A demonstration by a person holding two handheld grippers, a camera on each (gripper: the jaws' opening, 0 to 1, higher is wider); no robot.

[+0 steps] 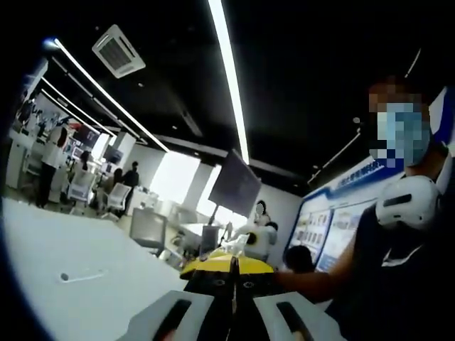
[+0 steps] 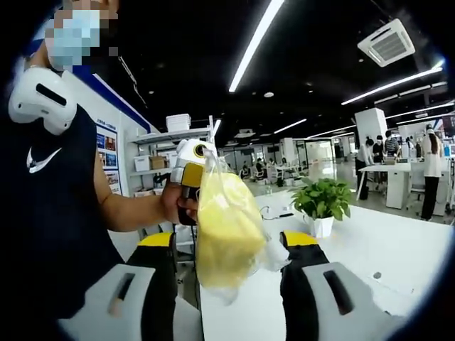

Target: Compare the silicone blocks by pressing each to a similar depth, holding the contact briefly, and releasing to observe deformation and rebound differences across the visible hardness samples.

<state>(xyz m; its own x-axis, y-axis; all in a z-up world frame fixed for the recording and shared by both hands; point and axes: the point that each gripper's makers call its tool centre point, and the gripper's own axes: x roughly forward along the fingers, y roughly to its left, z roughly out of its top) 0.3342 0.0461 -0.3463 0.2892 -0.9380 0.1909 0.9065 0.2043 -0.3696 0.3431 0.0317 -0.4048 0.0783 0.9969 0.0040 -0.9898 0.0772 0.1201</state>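
Yellow block: in the right gripper view I see a soft-looking yellow lump point(image 2: 226, 231) wrapped in a clear crinkled plastic bag point(image 2: 213, 160), hanging between my right gripper's point(image 2: 234, 284) jaws, above the white desk point(image 2: 370, 245).
Bag top: bunched and held up by the left gripper point(image 2: 190, 174), gripped in a person's hand point(image 2: 174, 202).
Right jaws: spread apart, black with yellow tips, standing either side of the bag; whether they touch it I cannot tell.
Left gripper point(image 1: 233, 284): in the left gripper view its dark jaws sit close together with yellow between them; I read them as clenched on the bag.
Desk: smooth, white, carrying a potted green plant point(image 2: 323, 202).
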